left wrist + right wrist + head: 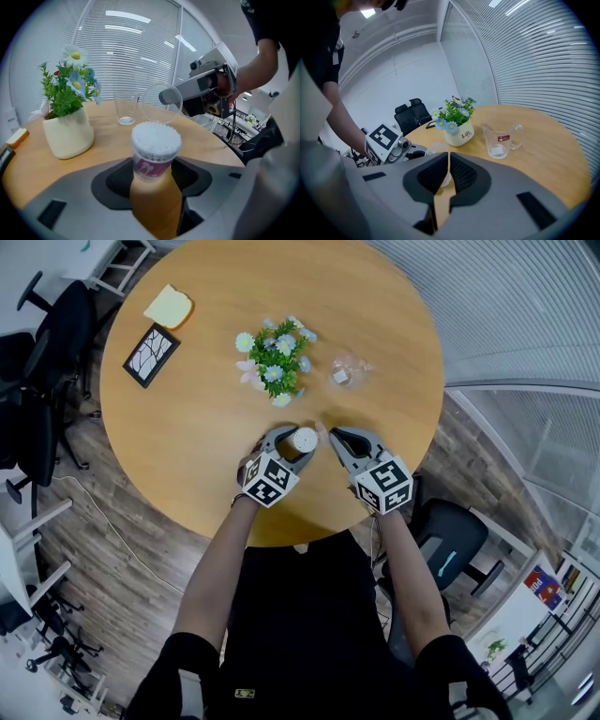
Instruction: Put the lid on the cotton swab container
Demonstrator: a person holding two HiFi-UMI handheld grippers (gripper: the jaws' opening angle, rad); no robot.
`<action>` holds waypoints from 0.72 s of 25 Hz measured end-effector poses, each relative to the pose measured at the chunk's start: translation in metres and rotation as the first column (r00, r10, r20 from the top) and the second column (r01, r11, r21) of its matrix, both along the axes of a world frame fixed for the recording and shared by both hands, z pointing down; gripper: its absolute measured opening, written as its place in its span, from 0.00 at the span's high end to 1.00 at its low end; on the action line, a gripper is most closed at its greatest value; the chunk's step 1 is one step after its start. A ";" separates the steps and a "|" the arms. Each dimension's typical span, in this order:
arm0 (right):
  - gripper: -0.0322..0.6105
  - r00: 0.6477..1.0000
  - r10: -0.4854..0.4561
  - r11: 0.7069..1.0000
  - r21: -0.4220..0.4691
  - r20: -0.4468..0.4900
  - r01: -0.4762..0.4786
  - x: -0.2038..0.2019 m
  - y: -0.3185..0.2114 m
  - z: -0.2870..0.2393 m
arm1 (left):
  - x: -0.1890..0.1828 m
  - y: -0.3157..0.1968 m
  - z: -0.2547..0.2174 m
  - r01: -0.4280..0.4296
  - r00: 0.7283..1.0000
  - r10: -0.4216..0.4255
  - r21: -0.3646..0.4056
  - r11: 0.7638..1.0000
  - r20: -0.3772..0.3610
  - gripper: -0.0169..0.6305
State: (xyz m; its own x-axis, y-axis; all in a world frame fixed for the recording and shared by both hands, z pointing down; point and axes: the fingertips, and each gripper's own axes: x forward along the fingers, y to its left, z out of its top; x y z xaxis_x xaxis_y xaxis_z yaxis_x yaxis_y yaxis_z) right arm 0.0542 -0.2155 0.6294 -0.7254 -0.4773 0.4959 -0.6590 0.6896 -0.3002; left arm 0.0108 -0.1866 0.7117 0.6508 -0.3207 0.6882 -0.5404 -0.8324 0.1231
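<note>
Swab container (154, 149), uncapped, stands at the bench's (187, 427) near side, clamped in the left hand-held gripper (153, 165); right hand-held gripper (448, 157) pinches the clear lid (161, 107) just beyond it.

My fingers (65, 192) are matt grey plastic with textured black pads (115, 180). The clear round cotton swab container (153, 157) is glossy plastic, and the round tan worktop (202, 413) is smooth wood.

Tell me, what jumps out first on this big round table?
A pot of blue and white flowers stands in the middle of the round wooden table. Nearer the person, the left hand-held gripper grips an open cotton swab container, and the right hand-held gripper holds its clear lid right beside it.
</note>
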 end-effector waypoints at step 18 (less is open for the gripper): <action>0.93 0.997 -0.082 0.997 -0.012 0.006 0.082 -0.035 0.011 0.000 | 0.000 0.000 0.000 -0.003 1.000 0.003 0.001 1.000 0.000 0.58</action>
